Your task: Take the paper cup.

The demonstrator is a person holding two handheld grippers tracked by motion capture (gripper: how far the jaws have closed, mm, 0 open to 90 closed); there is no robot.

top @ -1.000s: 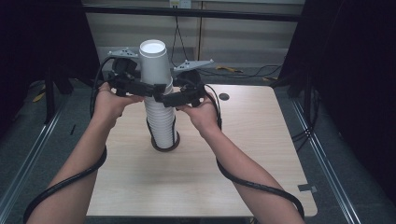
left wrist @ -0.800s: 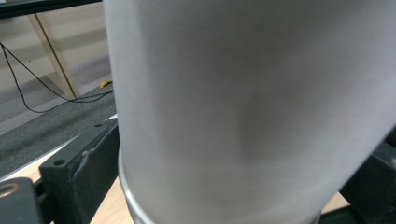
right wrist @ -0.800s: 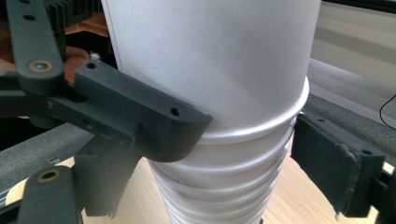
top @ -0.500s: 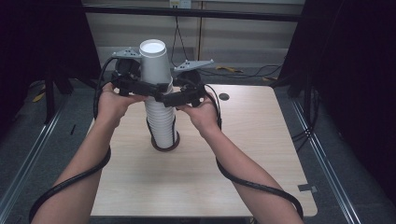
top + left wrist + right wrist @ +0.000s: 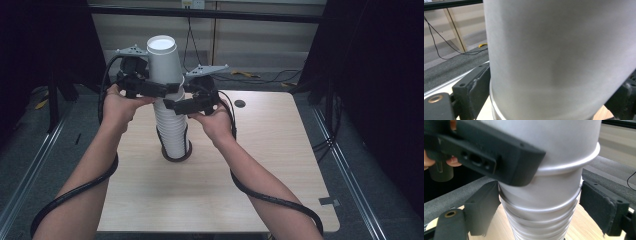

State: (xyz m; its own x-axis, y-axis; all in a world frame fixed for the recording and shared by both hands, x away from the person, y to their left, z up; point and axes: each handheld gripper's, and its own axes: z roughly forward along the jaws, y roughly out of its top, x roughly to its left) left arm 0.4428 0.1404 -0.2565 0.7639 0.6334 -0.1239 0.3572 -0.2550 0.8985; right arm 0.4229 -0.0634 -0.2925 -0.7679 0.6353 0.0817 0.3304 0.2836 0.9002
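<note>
A tall stack of upturned white paper cups stands on the wooden table, with a black ring around its foot. The top cup sits loosely above the others. My left gripper is shut on this top cup, one jaw on each side of its wall. Just below, my right gripper is shut on the stack, its pads pressing on the rims. The left gripper's black body crosses the top cup in the right gripper view.
Black cables trail from both grippers along the forearms to the table's near edge. A dark round hole sits in the tabletop at the back right. Dark frame posts and floor cables lie behind and beside the table.
The top cup has risen slightly in the left gripper; the right gripper stays on the stack.
</note>
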